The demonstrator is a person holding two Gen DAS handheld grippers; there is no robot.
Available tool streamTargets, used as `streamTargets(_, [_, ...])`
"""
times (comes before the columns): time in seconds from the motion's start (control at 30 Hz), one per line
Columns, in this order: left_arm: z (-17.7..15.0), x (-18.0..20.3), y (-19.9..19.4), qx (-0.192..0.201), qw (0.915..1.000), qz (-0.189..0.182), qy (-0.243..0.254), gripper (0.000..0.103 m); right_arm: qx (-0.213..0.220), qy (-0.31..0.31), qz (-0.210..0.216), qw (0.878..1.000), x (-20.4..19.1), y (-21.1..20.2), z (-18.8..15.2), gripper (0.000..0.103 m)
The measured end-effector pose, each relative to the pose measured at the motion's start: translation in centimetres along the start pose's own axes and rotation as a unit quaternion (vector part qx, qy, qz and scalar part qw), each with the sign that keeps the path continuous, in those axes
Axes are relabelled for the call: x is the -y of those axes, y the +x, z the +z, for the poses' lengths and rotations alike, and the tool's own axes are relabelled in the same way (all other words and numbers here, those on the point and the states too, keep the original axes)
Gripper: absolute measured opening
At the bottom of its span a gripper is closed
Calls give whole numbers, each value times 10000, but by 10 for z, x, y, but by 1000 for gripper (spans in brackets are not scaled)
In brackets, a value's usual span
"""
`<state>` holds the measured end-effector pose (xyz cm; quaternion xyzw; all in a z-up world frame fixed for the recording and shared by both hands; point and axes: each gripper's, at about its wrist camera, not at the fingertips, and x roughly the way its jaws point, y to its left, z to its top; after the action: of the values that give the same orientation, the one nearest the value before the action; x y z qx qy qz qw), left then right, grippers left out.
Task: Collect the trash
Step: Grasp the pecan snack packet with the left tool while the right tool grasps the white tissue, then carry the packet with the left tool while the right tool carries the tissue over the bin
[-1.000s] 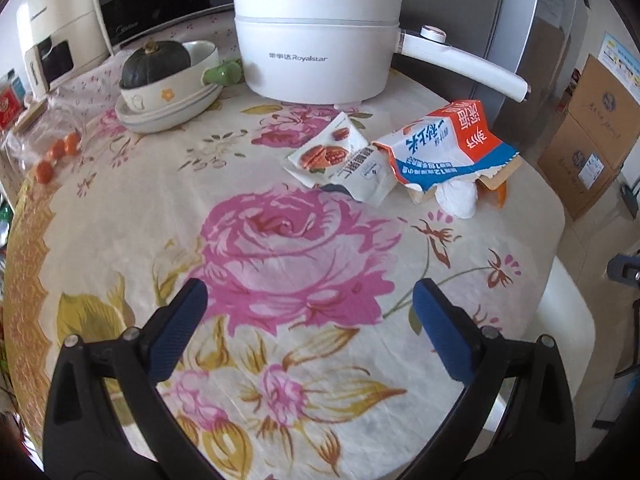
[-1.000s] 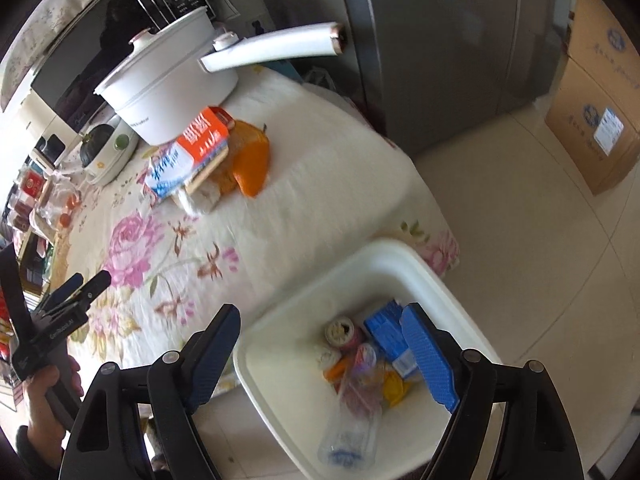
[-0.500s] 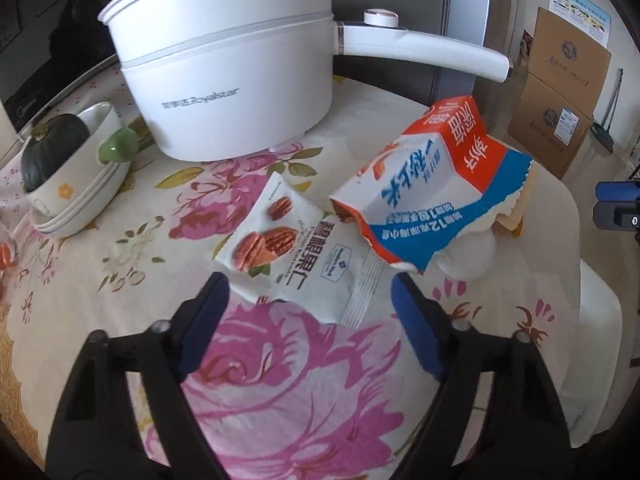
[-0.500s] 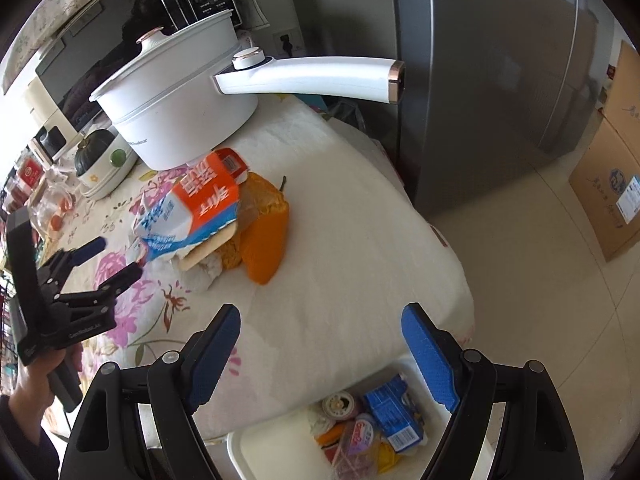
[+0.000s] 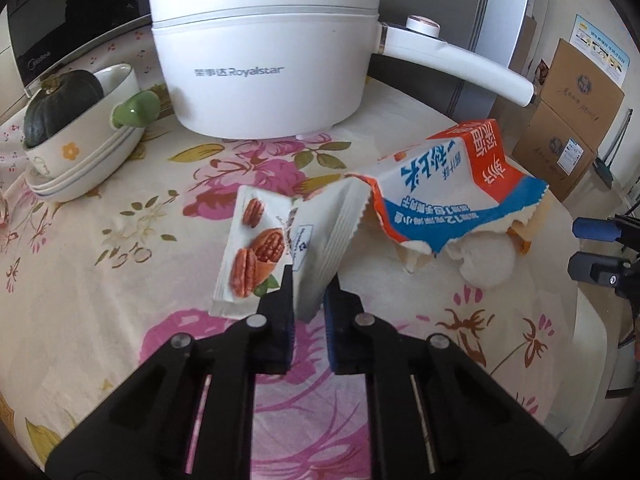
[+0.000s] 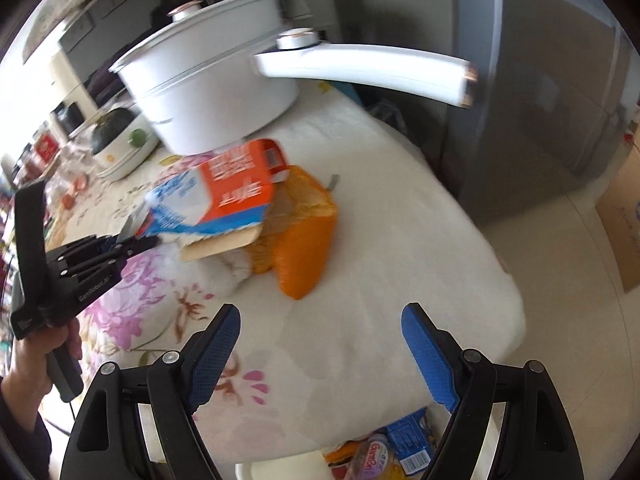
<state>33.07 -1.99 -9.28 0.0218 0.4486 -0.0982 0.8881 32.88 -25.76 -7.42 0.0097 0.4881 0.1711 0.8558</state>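
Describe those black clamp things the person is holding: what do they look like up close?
Each is a matte black plastic frame with silver rivets. The right gripper has two long fingers lined with blue textured pads. The left gripper has the same blue lining and, in the right wrist view, small white lettering on its side. The hand holding its black handle is bare, with a dark sleeve.

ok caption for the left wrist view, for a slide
Left gripper shut on a pecan snack wrapper beside the torn milk carton.
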Motion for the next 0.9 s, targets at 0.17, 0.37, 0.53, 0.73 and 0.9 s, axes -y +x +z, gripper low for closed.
streamTargets(0.17, [-16, -27, -25, 78, 9995, -18, -297, 12, 19, -534, 386, 9978, -40, 8, 1, 81])
streamTargets(0.37, [-34, -49, -46, -29, 9990, 38, -451, 12, -65, -553, 142, 9983, -65, 36, 7, 69])
streamTargets(0.53, [-50, -62, -63, -34, 9987, 135, -484, 12, 7, -458, -96, 9989, -72, 52, 13, 64])
streamTargets(0.73, [-63, -65, -73, -142, 9980, 218, -584, 12, 75, -527, -584, 9969, -78, 62, 14, 32])
streamTargets(0.9, [-71, -60, -95, -104, 9972, 182, -721, 12, 68, -369, -263, 9990, -76, 32, 5, 27])
